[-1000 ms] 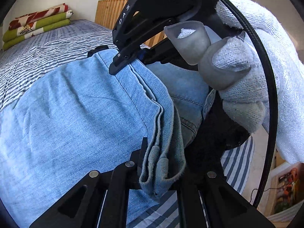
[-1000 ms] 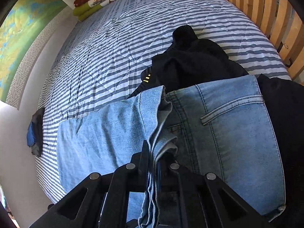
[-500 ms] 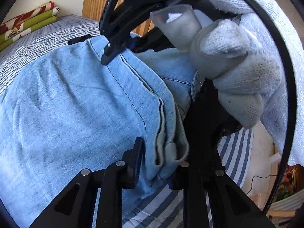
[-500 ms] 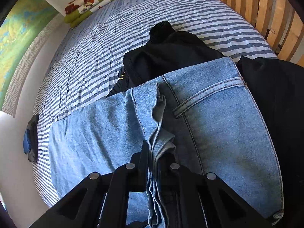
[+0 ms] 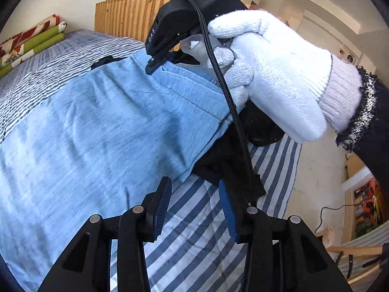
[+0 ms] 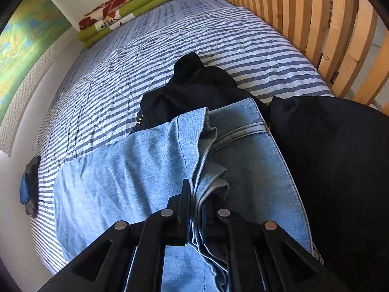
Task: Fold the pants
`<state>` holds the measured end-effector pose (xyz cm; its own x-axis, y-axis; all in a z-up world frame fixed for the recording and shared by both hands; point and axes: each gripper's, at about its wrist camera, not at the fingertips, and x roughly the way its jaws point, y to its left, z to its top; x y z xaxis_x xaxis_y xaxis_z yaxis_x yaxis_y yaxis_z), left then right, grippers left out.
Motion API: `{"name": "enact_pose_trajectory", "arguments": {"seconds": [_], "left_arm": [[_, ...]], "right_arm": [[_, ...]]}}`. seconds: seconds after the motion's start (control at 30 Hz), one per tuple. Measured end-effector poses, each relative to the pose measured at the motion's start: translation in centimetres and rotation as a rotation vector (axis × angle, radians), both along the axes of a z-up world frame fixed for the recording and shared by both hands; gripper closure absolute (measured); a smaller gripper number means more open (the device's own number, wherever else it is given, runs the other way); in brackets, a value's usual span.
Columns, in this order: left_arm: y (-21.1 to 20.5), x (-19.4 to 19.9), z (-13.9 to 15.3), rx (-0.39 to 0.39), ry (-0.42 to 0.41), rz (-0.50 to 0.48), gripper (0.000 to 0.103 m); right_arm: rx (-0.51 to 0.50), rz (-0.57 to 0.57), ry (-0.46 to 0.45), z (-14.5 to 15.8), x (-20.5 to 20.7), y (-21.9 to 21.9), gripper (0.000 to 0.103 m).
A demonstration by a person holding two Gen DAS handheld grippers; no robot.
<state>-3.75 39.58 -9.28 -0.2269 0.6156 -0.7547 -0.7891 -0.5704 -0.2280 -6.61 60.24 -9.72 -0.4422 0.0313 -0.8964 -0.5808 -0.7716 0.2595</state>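
The pants I am handling are showing soft, matt, light blue denim with raised stitched seams. Under them the bed is wearing a quilted striped cotton cover, faintly creased. Beside the pants, a black garment is looking dull and fuzzy. My knitted white glove is looking nubbly, and the headboard behind the pants is showing smooth pale wood slats.

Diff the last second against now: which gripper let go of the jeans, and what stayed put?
The left gripper let go: its jaws are opening, nothing between them, and it has backed off the hem of the jeans over the striped bedspread. The right gripper stays shut on the bunched denim edge. The jeans still lie folded over the black clothes.
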Motion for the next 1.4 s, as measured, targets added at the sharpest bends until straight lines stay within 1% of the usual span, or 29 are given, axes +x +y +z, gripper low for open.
{"name": "enact_pose_trajectory", "arguments": {"seconds": [0.1, 0.13, 0.17, 0.2, 0.3, 0.37, 0.43, 0.47, 0.5, 0.53, 0.57, 0.63, 0.7, 0.77, 0.87, 0.9, 0.97, 1.0, 1.07, 1.13, 1.17, 1.2, 1.3, 1.4], "left_arm": [[-5.0, 0.3, 0.9, 0.01, -0.002, 0.031, 0.058], [-7.4, 1.5, 1.4, 0.009, 0.006, 0.054, 0.058], [-9.8, 1.5, 1.4, 0.005, 0.01, 0.085, 0.058], [-12.0, 0.6, 1.4, -0.003, 0.01, 0.125, 0.058], [-19.8, 0.0, 0.8, -0.022, -0.011, 0.258, 0.058], [-24.8, -0.4, -0.2, -0.038, -0.02, 0.337, 0.058], [-29.2, -0.4, -1.0, -0.066, 0.004, 0.413, 0.058], [-30.5, -2.2, -1.8, -0.075, 0.01, 0.44, 0.059], [-32.0, -2.6, -2.4, -0.078, 0.008, 0.453, 0.059], [-33.0, -3.1, -3.0, -0.077, 0.0, 0.452, 0.059], [-34.0, -3.5, -3.5, -0.07, -0.011, 0.445, 0.059], [-35.3, -4.1, -4.3, -0.044, -0.005, 0.435, 0.059], [-35.6, -4.8, -4.7, -0.02, -0.001, 0.41, 0.06], [-35.7, -5.5, -5.3, 0.01, -0.004, 0.382, 0.063], [-34.9, -6.8, -6.4, 0.018, -0.032, 0.35, 0.075], [-34.9, -7.2, -6.5, 0.023, -0.034, 0.344, 0.08], [-35.0, -7.3, -6.3, 0.044, -0.035, 0.333, 0.085], [-35.2, -7.4, -6.3, 0.057, -0.035, 0.33, 0.085], [-34.6, -7.7, -6.3, 0.065, -0.022, 0.313, 0.085], [-34.0, -7.8, -6.3, 0.057, -0.024, 0.291, 0.086], [-33.7, -7.9, -6.4, 0.051, -0.023, 0.282, 0.09], [-33.5, -8.0, -6.4, 0.057, -0.029, 0.272, 0.102], [-33.5, -7.8, -6.2, 0.077, -0.039, 0.275, 0.102], [-34.1, -7.0, -5.4, 0.128, -0.06, 0.286, 0.102]], "right_arm": [[0.033, -0.009, -0.034, -0.1, -0.7, -0.5, 0.092], [0.038, -0.016, -0.052, 0.0, -0.7, -0.6, 0.082], [0.05, -0.017, -0.07, 0.4, -0.8, -0.8, 0.076], [0.083, -0.019, -0.085, 1.0, -0.7, -1.0, 0.069], [0.237, -0.006, -0.097, 3.9, -0.2, -2.6, 0.065], [0.297, -0.005, -0.085, 6.0, 0.3, -3.8, 0.064], [0.352, 0.008, -0.067, 7.9, 0.7, -5.7, 0.063], [0.386, 0.016, -0.058, 8.8, 0.8, -6.9, 0.063], [0.413, 0.027, -0.048, 9.5, 1.0, -8.4, 0.063], [0.417, 0.048, -0.03, 10.0, 0.9, -9.9, 0.063], [0.4, 0.078, -0.008, 10.4, 0.9, -11.6, 0.063], [0.312, 0.163, 0.029, 10.2, 0.5, -15.3, 0.063], [0.224, 0.25, 0.067, 9.1, 0.1, -19.8, 0.063], [0.186, 0.334, 0.074, 7.3, -0.4, -24.4, 0.063], [0.152, 0.48, 0.008, 3.7, -2.2, -30.7, 0.063], [0.143, 0.51, -0.019, 2.7, -2.9, -32.3, 0.063], [0.137, 0.554, -0.064, 1.4, -4.4, -34.5, 0.063], [0.141, 0.559, -0.081, 1.1, -5.4, -34.9, 0.063], [0.13, 0.559, -0.088, 1.0, -7.2, -35.2, 0.063], [0.068, 0.558, -0.096, 0.8, -9.0, -35.0, 0.063], [0.03, 0.553, -0.104, 0.5, -9.9, -34.7, 0.063], [0.016, 0.533, -0.11, 0.2, -10.8, -34.3, 0.063], [0.03, 0.502, -0.133, -0.6, -13.4, -33.6, 0.063], [0.016, 0.471, -0.147, -2.1, -15.7, -32.9, 0.059]]}}
